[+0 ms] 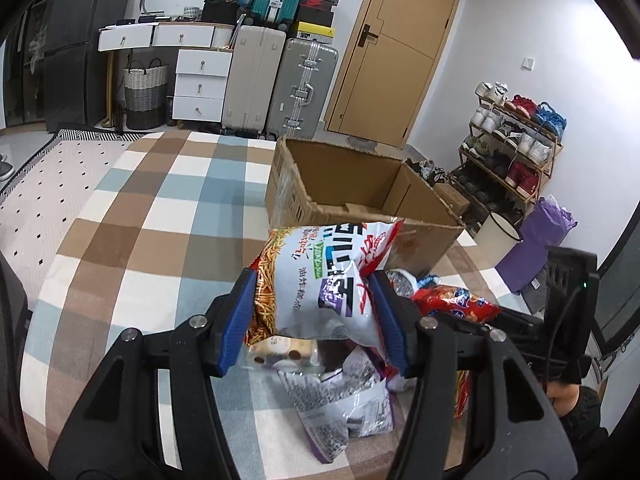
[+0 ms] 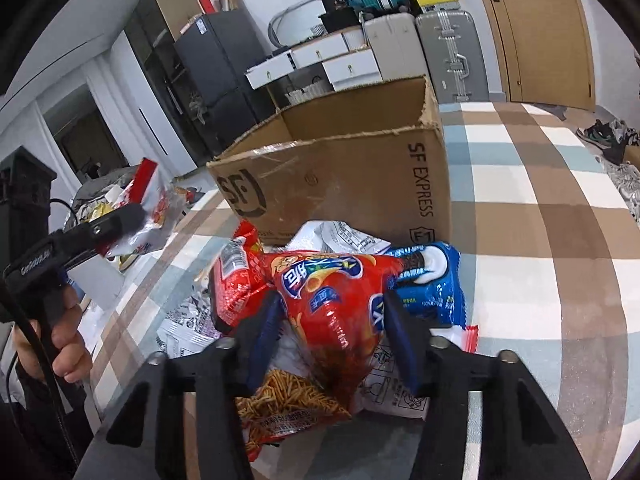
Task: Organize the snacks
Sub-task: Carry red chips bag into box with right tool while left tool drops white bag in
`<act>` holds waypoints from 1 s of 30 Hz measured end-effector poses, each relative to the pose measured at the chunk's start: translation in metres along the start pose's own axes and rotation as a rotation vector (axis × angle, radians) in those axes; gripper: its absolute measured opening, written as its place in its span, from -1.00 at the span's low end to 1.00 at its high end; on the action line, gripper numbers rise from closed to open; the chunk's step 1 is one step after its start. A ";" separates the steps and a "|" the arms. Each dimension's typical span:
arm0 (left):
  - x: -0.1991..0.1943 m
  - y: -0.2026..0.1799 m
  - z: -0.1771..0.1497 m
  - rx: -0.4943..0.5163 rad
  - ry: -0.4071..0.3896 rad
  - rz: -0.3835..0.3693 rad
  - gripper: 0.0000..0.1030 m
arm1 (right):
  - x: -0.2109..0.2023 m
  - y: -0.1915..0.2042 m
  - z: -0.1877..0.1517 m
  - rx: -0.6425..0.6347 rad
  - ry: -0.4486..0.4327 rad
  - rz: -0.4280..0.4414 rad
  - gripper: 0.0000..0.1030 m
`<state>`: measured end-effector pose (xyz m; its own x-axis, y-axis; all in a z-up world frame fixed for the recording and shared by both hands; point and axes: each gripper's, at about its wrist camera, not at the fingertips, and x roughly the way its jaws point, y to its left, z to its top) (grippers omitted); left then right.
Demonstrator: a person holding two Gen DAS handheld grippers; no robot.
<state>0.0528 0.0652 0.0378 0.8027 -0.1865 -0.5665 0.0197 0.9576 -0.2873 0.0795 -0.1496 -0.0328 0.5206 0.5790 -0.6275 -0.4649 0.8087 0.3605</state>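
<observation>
Snacks everywhere on the checked bed point(image 1: 132, 208)! Left hand-held gripper point(image 1: 314, 316) clamps a white noodle-snack bag point(image 1: 320, 280), lifted above the pile, just short of the open cardboard box point(image 1: 360, 184). Right hand-held gripper point(image 2: 330, 338) squeezes a red chip bag point(image 2: 332, 304) amid loose packets, a blue cookie pack point(image 2: 432, 284) beside it; the box point(image 2: 340, 184) stands directly ahead. Suitcases point(image 1: 280, 84) and a shoe rack point(image 1: 516, 148) line the walls.

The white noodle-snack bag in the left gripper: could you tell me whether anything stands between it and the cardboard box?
Nothing visible does. The white snack bag is held up off the pile, and the cardboard box sits open-topped just beyond it, looking empty from here.
</observation>
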 end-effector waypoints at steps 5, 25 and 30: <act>0.004 -0.007 0.010 0.010 -0.008 -0.010 0.06 | -0.017 0.000 0.004 -0.006 -0.069 0.020 -0.14; 0.037 -0.041 0.067 0.083 -0.071 0.029 0.06 | -0.054 0.003 0.087 -0.015 -0.191 0.017 -0.14; 0.058 -0.048 0.078 0.094 -0.060 0.037 0.06 | -0.042 0.001 0.105 0.001 -0.185 0.025 -0.14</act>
<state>0.1450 0.0252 0.0788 0.8383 -0.1399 -0.5269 0.0431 0.9805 -0.1918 0.1319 -0.1621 0.0662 0.6319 0.6078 -0.4810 -0.4784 0.7941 0.3749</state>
